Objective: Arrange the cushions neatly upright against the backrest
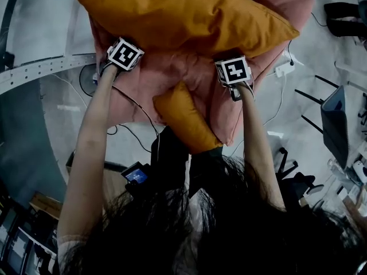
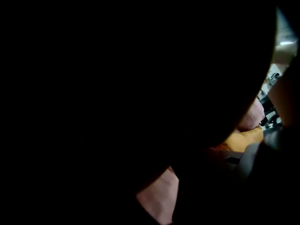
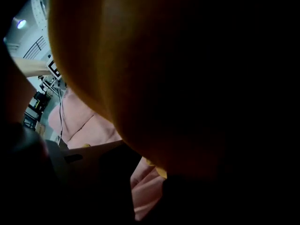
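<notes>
A large orange cushion is held up over the pink sofa, and it looms close in the head view. My left gripper meets its lower left edge and my right gripper its lower right edge; both pairs of jaws are hidden under the fabric. In the right gripper view the cushion fills the frame and bulges down between the jaws, with pink sofa behind. The left gripper view is almost black, the cushion covering the lens. A small orange cushion lies on the seat's front.
Cables and a white power strip lie on the floor to the right of the sofa. Black stand legs and a dark screen are further right. A curved pale rail runs at the left.
</notes>
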`<act>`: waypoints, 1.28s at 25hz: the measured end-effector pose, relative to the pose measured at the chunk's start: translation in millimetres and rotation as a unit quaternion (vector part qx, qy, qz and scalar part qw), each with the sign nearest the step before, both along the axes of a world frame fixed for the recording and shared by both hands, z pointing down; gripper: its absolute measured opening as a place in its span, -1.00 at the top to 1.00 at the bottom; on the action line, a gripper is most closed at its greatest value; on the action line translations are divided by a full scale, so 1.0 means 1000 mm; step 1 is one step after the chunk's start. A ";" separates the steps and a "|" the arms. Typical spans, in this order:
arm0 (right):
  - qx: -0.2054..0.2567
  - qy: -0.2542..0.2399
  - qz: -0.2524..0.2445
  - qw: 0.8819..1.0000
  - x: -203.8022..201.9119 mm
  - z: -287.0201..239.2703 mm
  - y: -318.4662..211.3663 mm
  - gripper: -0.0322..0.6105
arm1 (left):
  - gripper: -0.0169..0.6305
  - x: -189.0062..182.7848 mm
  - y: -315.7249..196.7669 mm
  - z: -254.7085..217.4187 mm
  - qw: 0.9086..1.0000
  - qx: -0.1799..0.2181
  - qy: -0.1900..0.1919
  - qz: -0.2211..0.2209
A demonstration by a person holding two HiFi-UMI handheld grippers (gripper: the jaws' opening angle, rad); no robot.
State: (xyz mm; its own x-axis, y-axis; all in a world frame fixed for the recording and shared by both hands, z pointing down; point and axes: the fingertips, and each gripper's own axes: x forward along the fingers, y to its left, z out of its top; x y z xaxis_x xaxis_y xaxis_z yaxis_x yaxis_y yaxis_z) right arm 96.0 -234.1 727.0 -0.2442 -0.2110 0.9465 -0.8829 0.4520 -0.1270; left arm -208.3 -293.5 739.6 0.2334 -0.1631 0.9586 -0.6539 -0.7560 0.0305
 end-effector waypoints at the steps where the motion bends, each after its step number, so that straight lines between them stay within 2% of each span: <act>1: -0.005 0.003 0.003 1.000 0.003 0.006 -0.002 0.47 | 0.27 0.001 -0.003 0.003 1.000 0.005 -0.002 0.003; 7: -0.025 0.004 0.017 1.000 0.008 0.020 -0.012 0.47 | 0.27 0.002 -0.015 0.007 1.000 0.010 -0.015 0.016; 10: -0.014 0.001 0.008 1.000 0.004 0.021 -0.012 0.47 | 0.27 -0.002 -0.009 0.006 1.000 0.008 -0.015 0.015; 14: 0.013 0.009 0.010 1.000 0.009 0.014 0.001 0.47 | 0.27 -0.002 0.001 -0.003 0.999 0.033 -0.002 0.028; 19: 0.022 -0.004 0.026 0.999 0.011 -0.002 0.014 0.45 | 0.26 -0.017 0.018 -0.019 1.000 0.018 0.016 -0.008; 22: 0.027 -0.017 0.031 0.999 0.012 -0.016 0.025 0.42 | 0.26 -0.024 0.031 -0.036 0.996 0.017 0.057 -0.071; 24: 0.028 -0.037 0.048 0.998 0.011 -0.028 0.035 0.40 | 0.26 -0.028 0.040 -0.050 0.987 0.020 0.094 -0.125; 26: 0.031 -0.060 0.061 0.996 0.010 -0.037 0.046 0.40 | 0.26 -0.032 0.049 -0.060 0.980 0.029 0.116 -0.161; 29: 0.036 -0.089 0.059 0.994 0.009 -0.049 0.066 0.40 | 0.26 -0.026 0.070 -0.073 0.977 0.042 0.130 -0.163; 32: 0.040 -0.114 0.052 0.991 0.005 -0.060 0.092 0.40 | 0.26 0.000 0.101 -0.084 0.980 0.037 0.151 -0.124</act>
